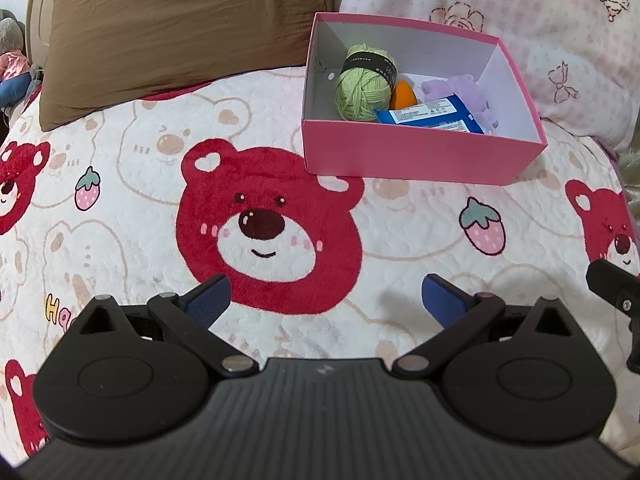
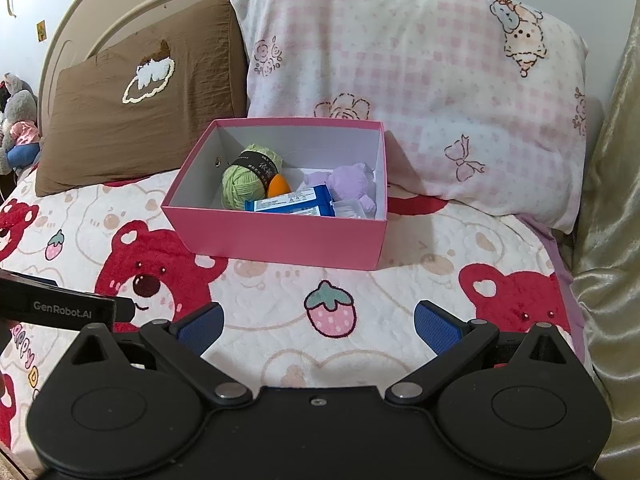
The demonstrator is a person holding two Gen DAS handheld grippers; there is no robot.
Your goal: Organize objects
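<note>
Rectangular pink box (image 2: 280, 236), fuzzy yarn ball (image 2: 244, 184)

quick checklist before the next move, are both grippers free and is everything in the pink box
1. Left gripper open, holding nothing: ok.
2. Right gripper open, holding nothing: ok.
3. Yarn, orange item, blue packet and purple plush inside the box: ok.
4. Box sits flat on the blanket: ok.
5. Loose items left on the blanket in view: none seen, ok.
6. Items outside both views: cannot tell.
</note>
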